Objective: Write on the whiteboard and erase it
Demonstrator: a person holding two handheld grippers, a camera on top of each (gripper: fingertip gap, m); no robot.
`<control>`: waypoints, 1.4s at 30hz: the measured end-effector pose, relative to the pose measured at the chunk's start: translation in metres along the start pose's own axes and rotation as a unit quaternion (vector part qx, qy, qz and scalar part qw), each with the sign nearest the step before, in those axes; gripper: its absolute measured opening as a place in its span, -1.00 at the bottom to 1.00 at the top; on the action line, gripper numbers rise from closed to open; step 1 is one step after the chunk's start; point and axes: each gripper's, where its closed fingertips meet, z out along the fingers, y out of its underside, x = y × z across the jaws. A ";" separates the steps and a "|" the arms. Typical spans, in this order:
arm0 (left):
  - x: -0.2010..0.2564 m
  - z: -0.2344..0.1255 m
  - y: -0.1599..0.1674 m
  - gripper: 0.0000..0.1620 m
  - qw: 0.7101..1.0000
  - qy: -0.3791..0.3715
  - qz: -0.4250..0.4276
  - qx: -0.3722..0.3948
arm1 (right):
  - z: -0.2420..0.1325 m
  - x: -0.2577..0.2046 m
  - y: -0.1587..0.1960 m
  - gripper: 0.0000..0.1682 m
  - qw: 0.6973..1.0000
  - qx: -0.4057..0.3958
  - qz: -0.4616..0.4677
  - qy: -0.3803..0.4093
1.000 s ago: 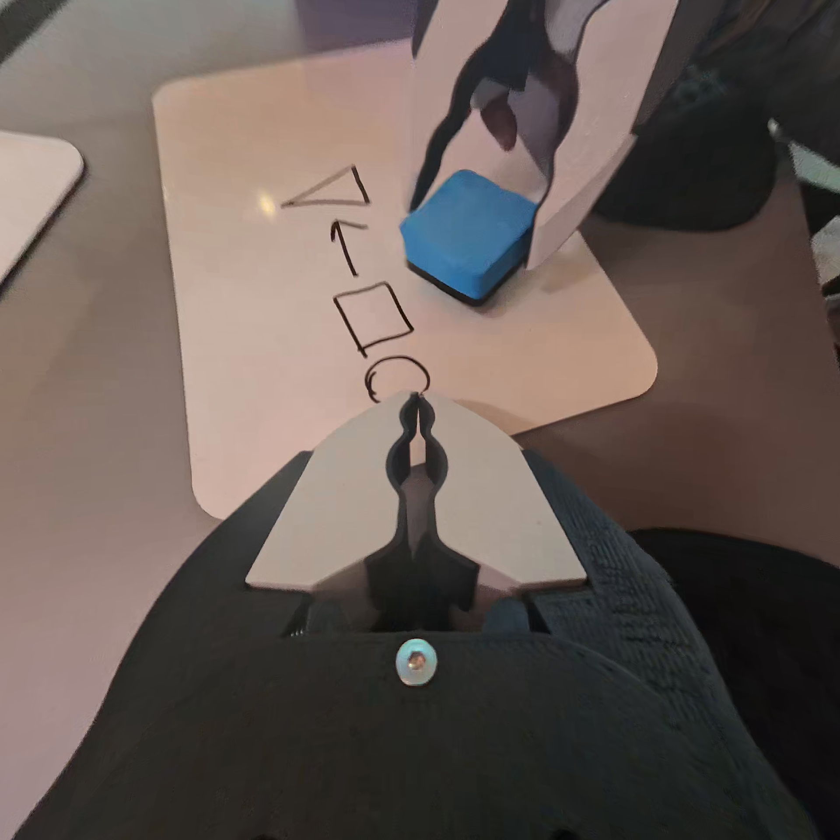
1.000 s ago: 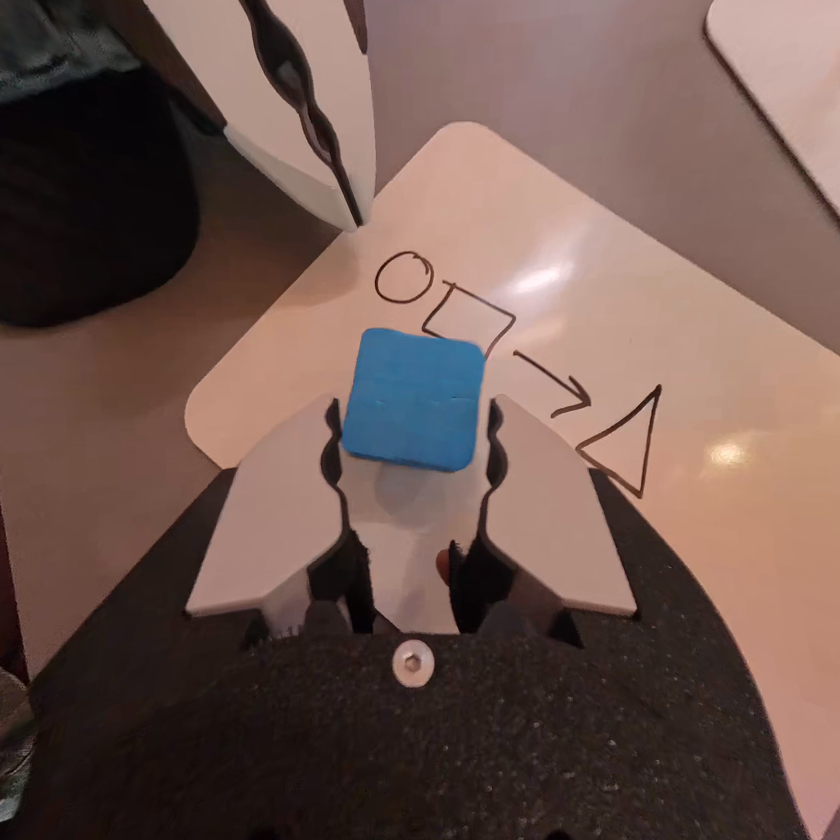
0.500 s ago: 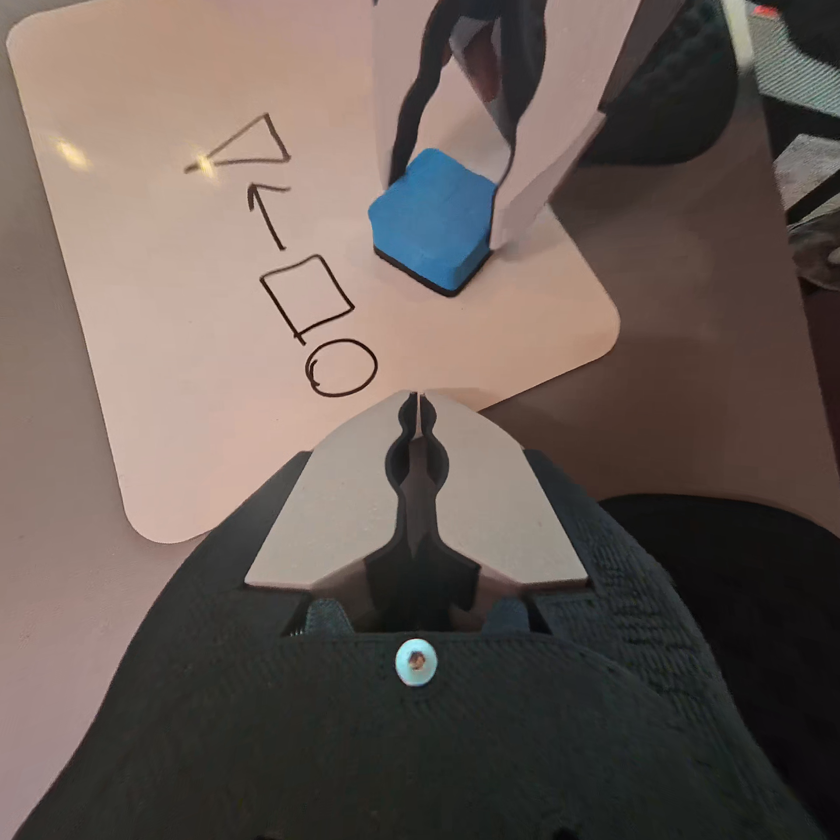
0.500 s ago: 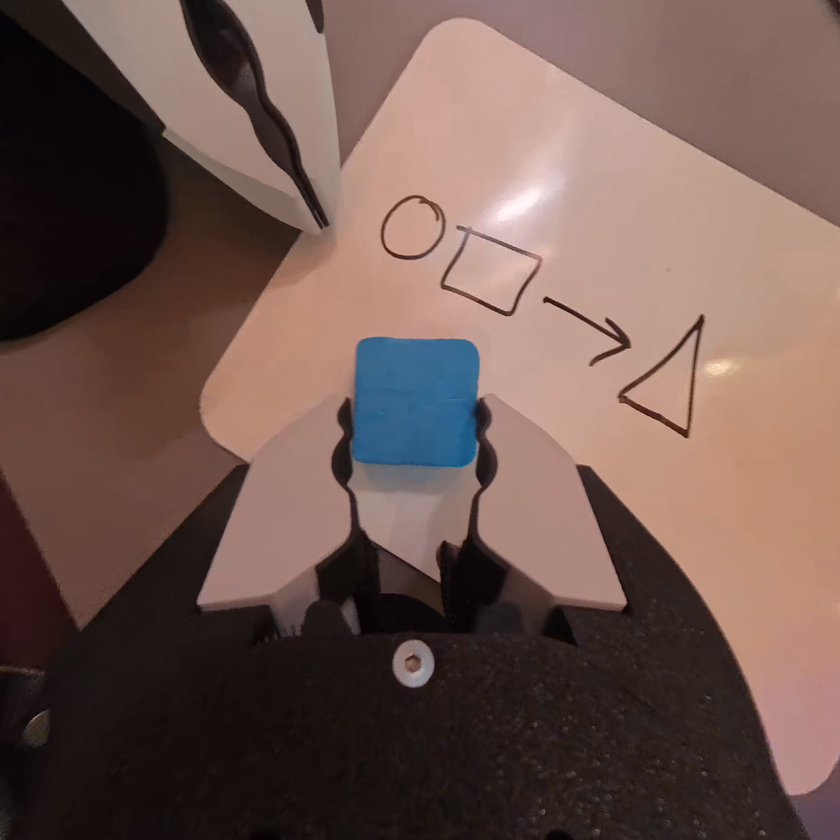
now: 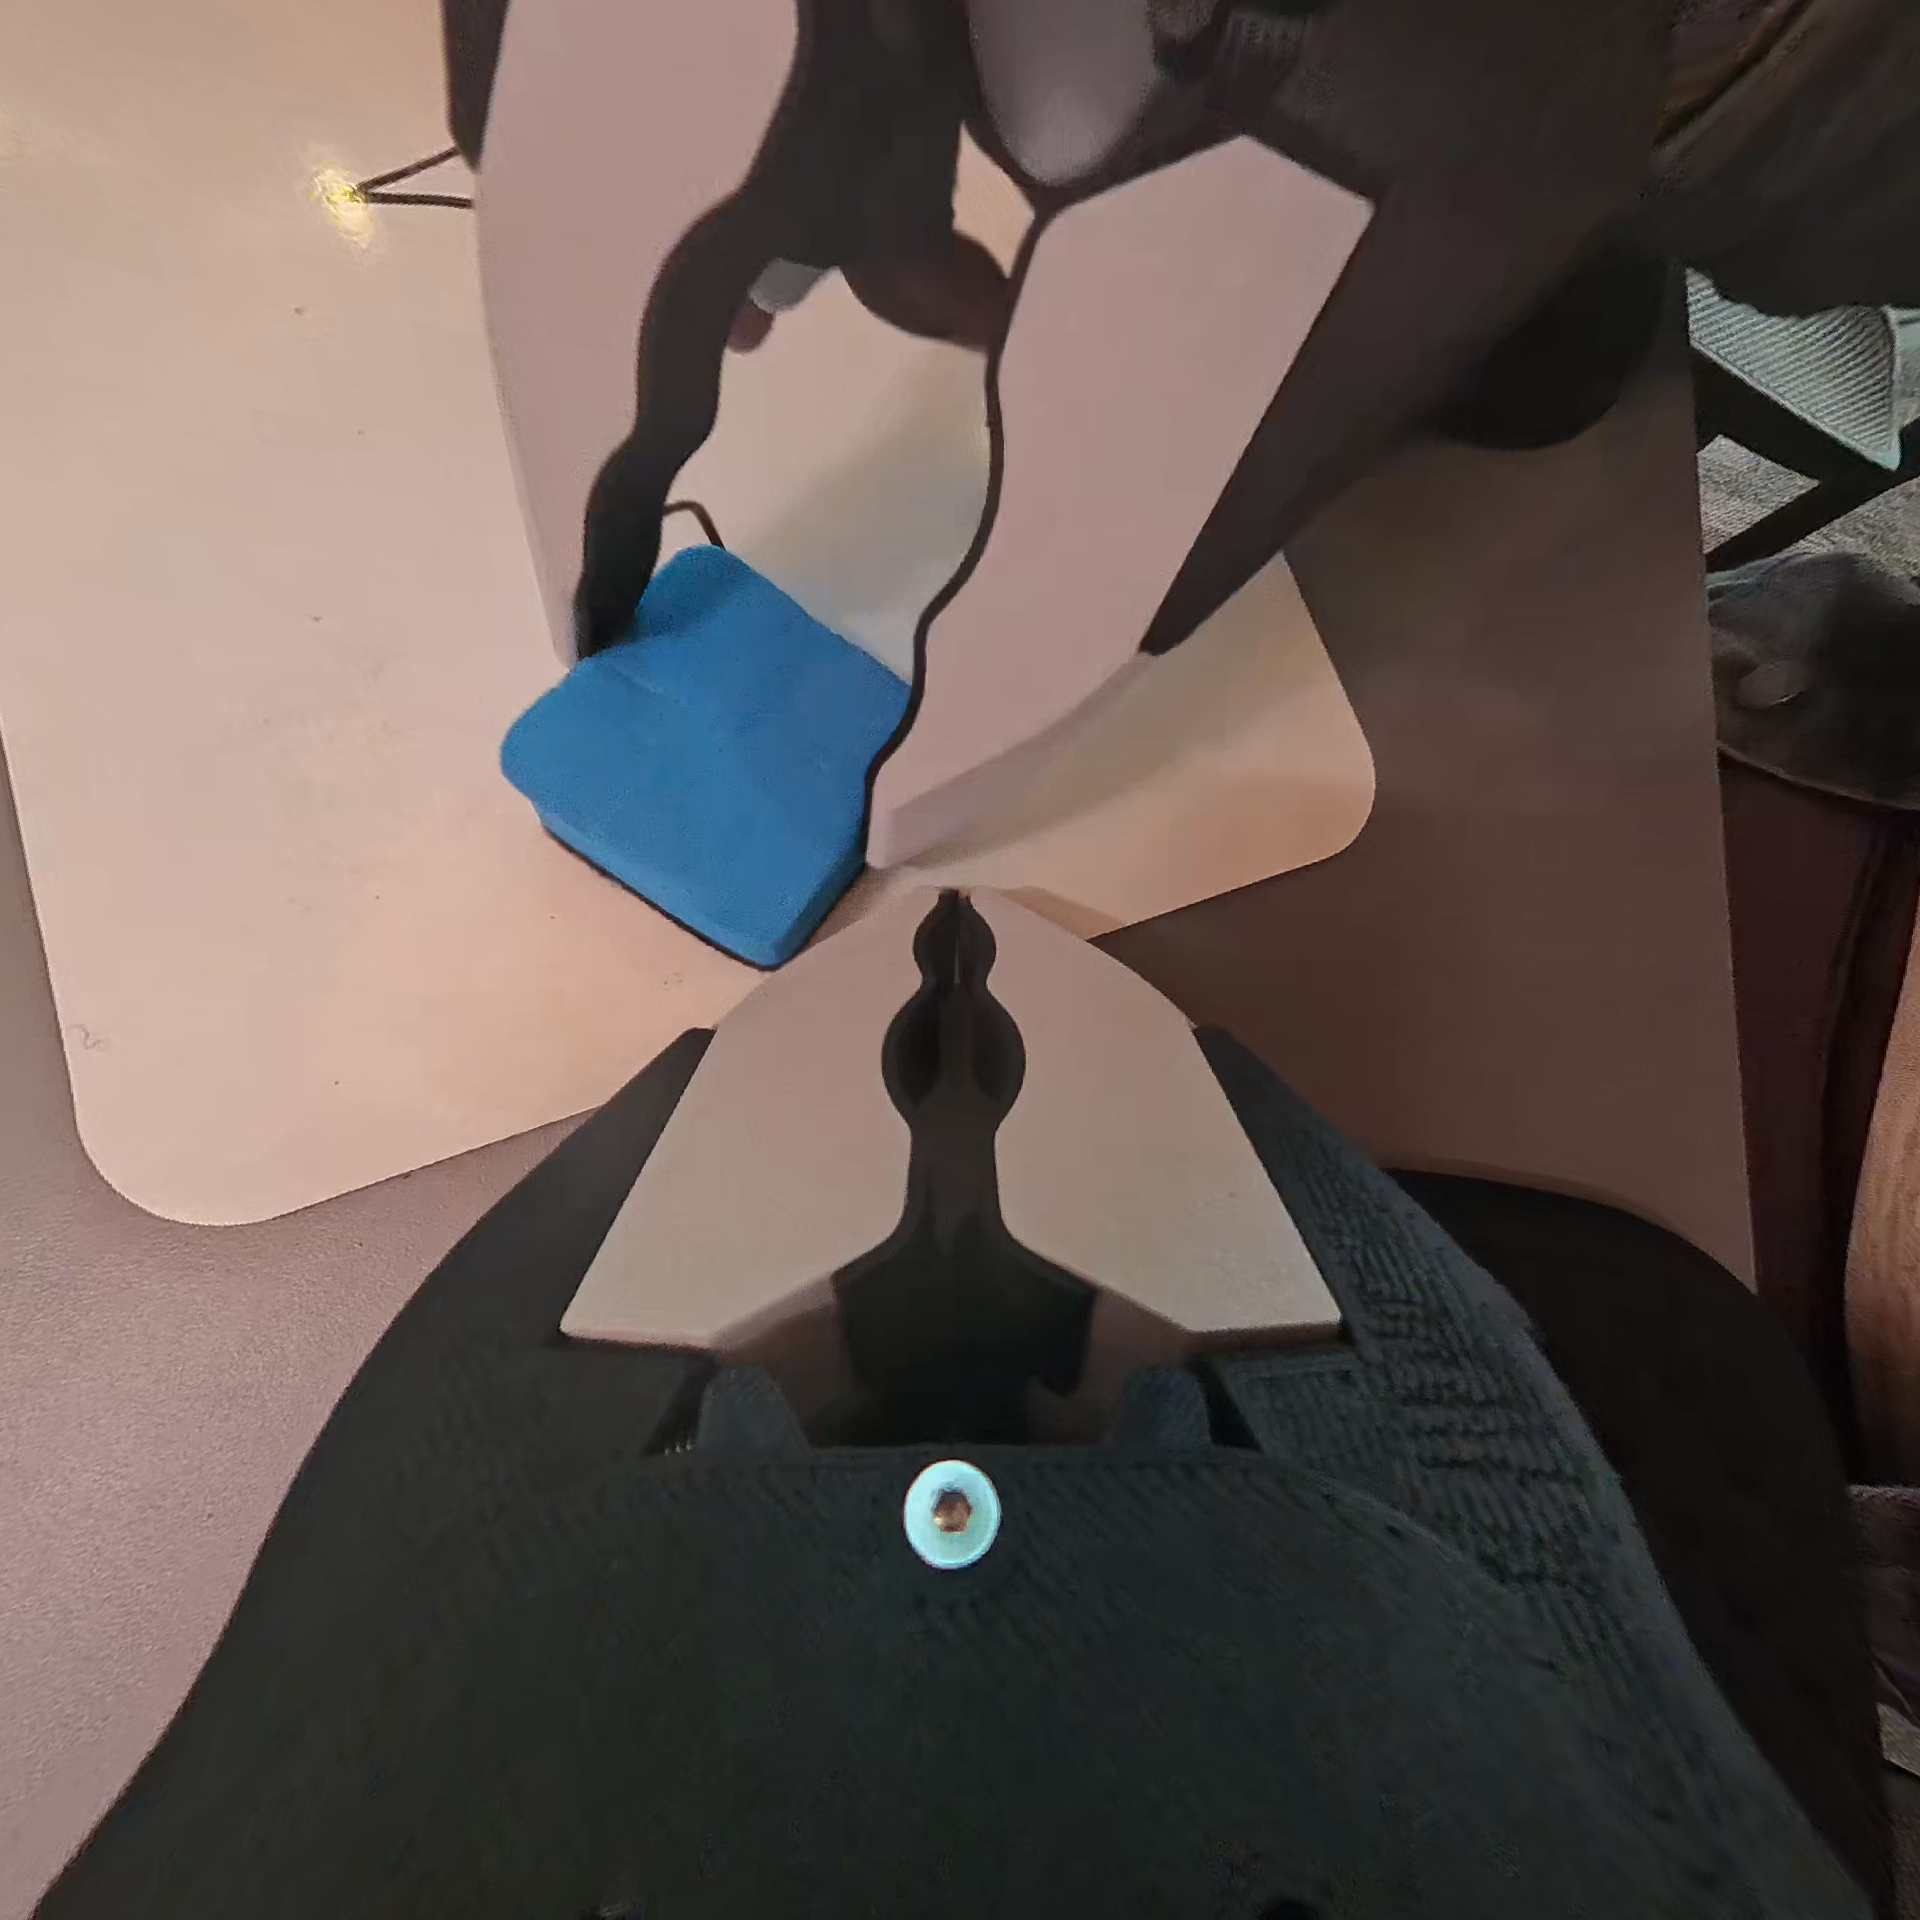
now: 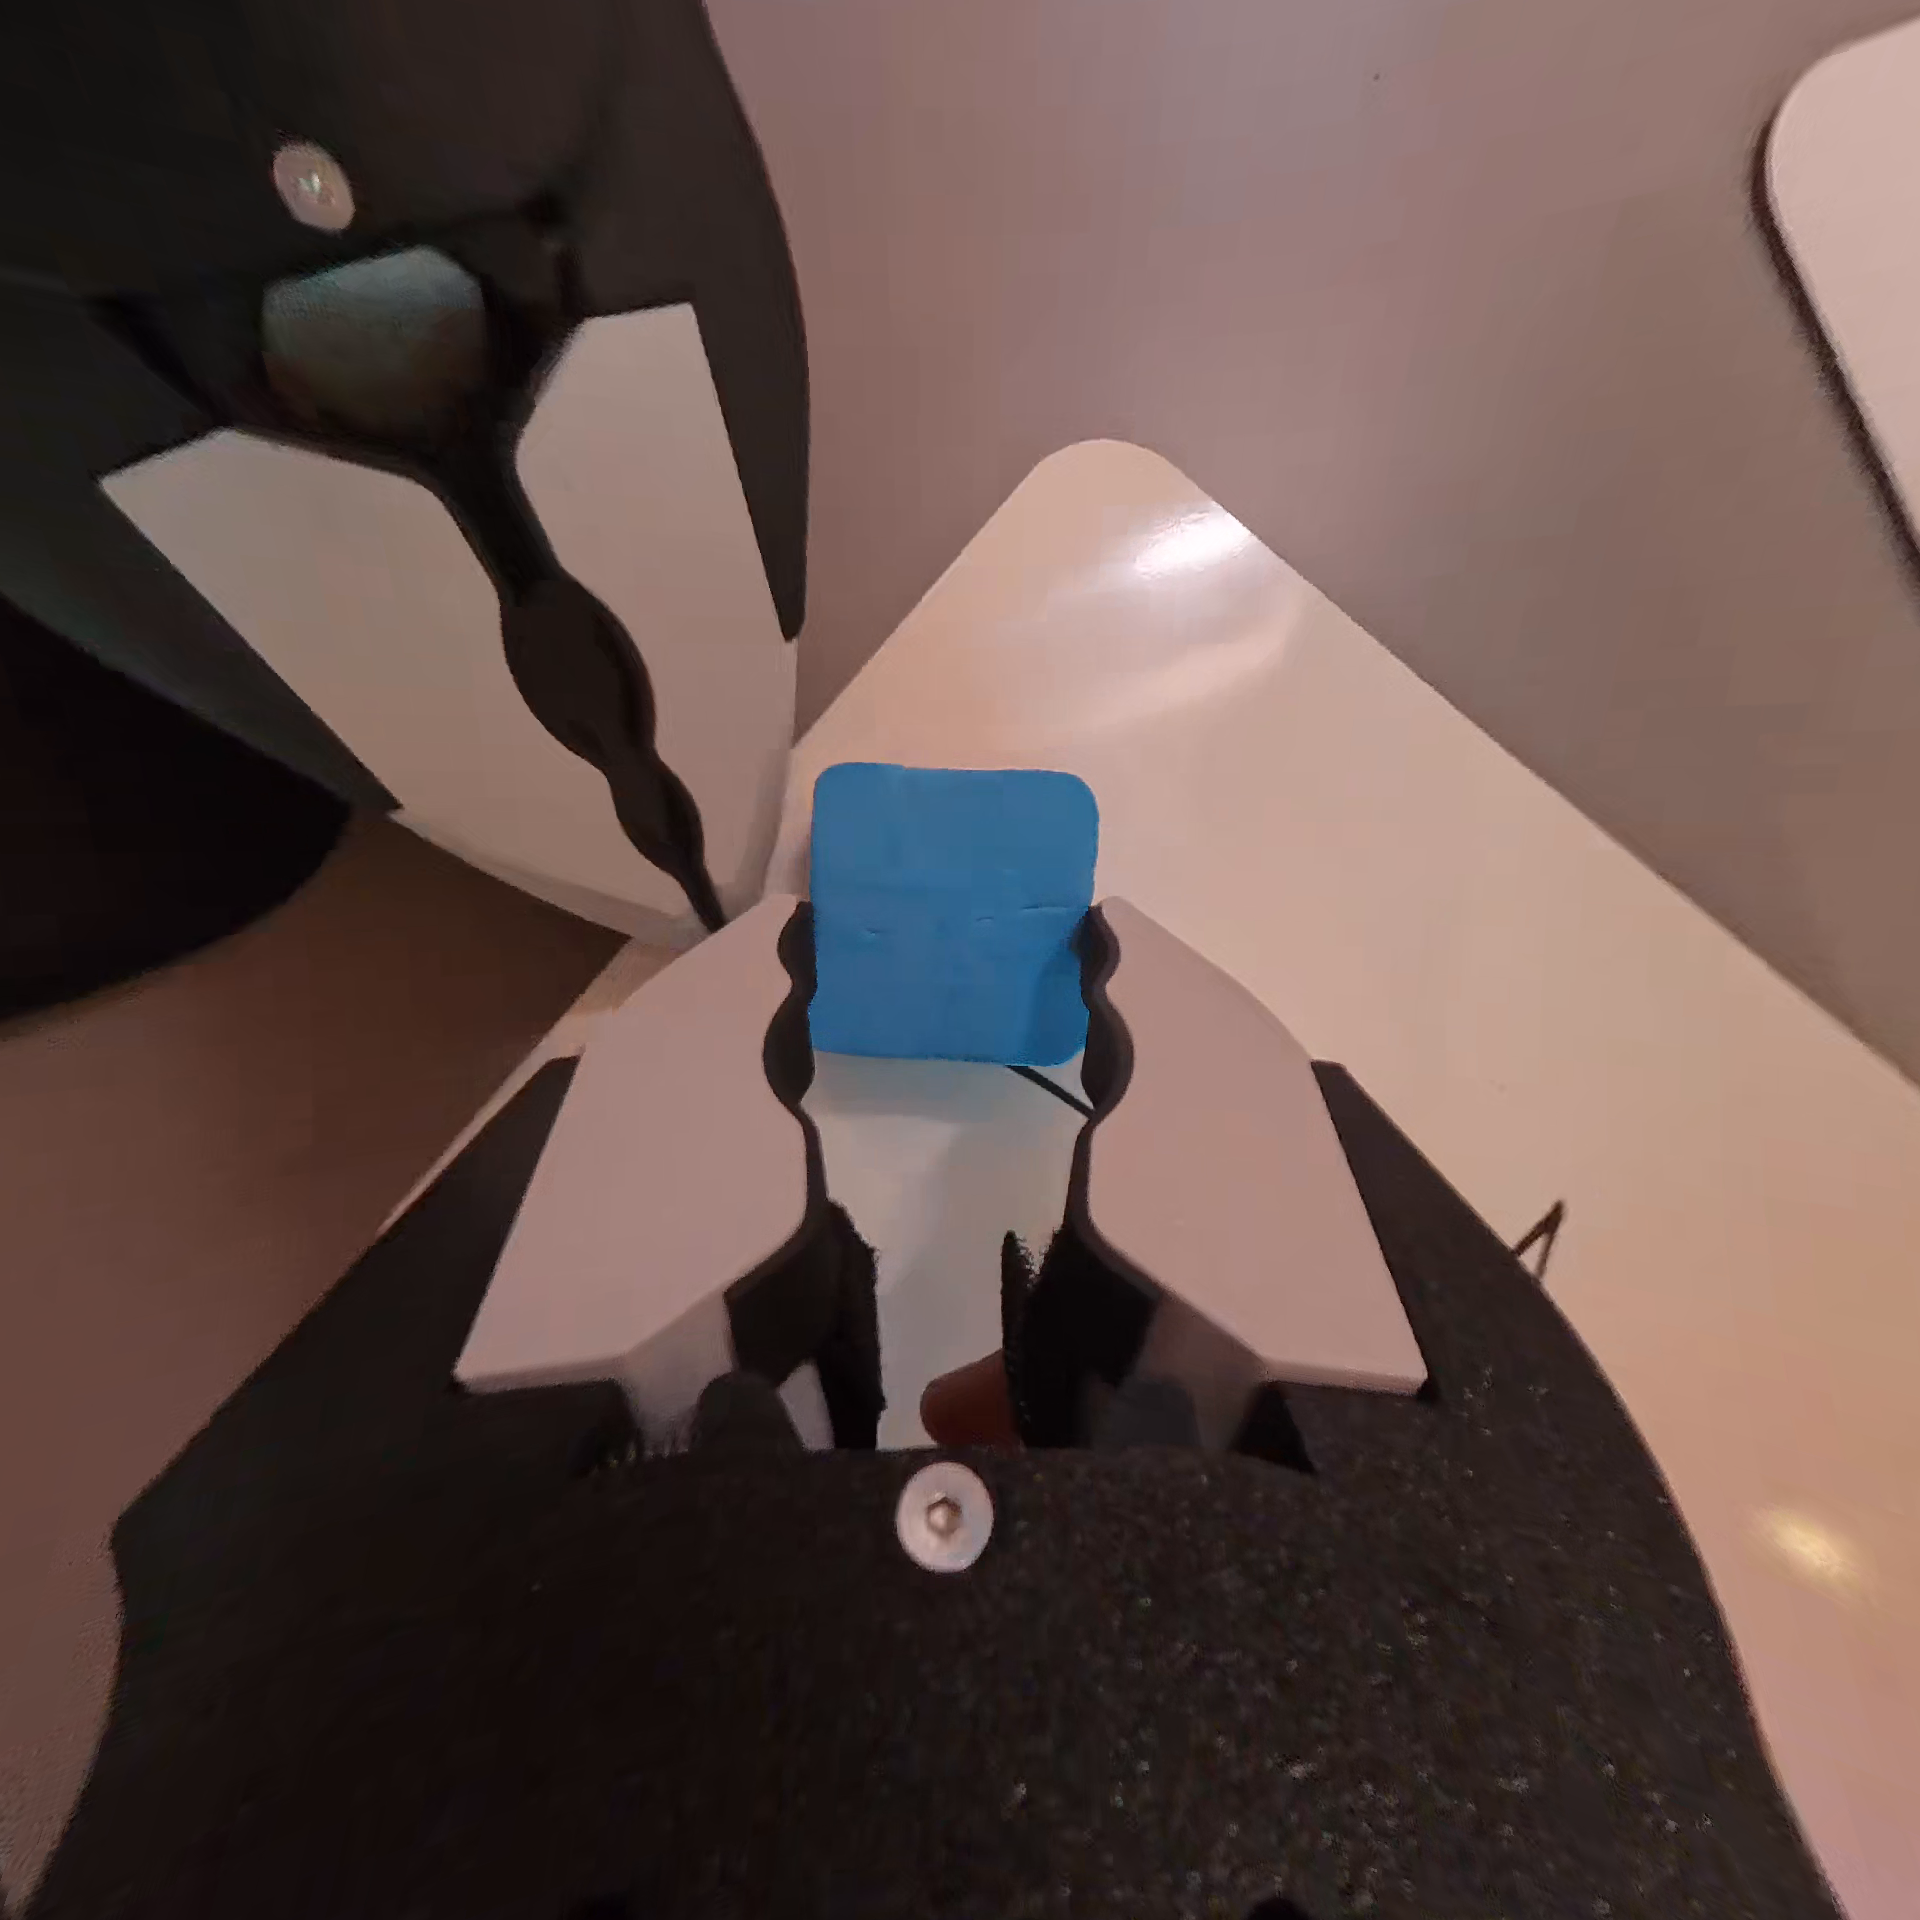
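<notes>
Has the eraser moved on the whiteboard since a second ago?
Yes. The eraser slid across the whiteboard toward its corner, over where the circle and square were drawn; only stray strokes remain visible.

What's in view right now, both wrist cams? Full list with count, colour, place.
whiteboard: 1, white, flat on the table under both grippers
eraser: 1, blue, on the whiteboard near its corner
marker lines: a few black strokes on the whiteboard, mostly hidden behind the right gripper
second white board: 1, only a corner shows at the right wrist view's right edge
table: 1, grey-brown, under everything
right gripper: 1, white fingers, black body, shut on the eraser's sides
left gripper: 1, same colours, shut on nothing, tips at the whiteboard's corner
</notes>
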 end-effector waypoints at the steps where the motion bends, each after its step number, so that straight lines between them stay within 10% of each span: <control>1: 0.000 0.000 0.000 -1.00 1.000 0.001 -0.002 0.001 | 0.000 0.004 0.001 -0.41 1.000 -0.007 0.004 -0.009; 14: -0.001 0.000 0.001 -1.00 1.000 0.001 -0.012 0.005 | -0.003 0.070 0.011 -0.41 0.994 -0.007 0.089 0.061; 20: -0.001 0.000 0.000 -1.00 1.000 0.007 -0.028 0.009 | -0.009 0.024 0.016 -0.41 1.000 -0.003 0.025 0.012; 25: -0.001 0.000 0.000 -1.00 1.000 0.006 -0.026 0.011 | -0.045 0.148 0.074 -0.41 0.966 -0.009 0.185 0.180; 32: -0.001 0.000 0.000 -1.00 0.999 0.009 -0.032 0.013 | -0.017 0.047 0.029 -0.41 0.996 0.032 0.071 0.044; 38: -0.001 0.000 0.000 -1.00 1.000 0.006 -0.025 0.013 | -0.042 0.157 0.073 -0.41 0.965 0.034 0.222 0.137; 42: -0.001 0.000 0.000 -1.00 1.000 0.008 -0.027 0.012 | -0.028 0.083 0.048 -0.41 0.988 0.035 0.134 0.062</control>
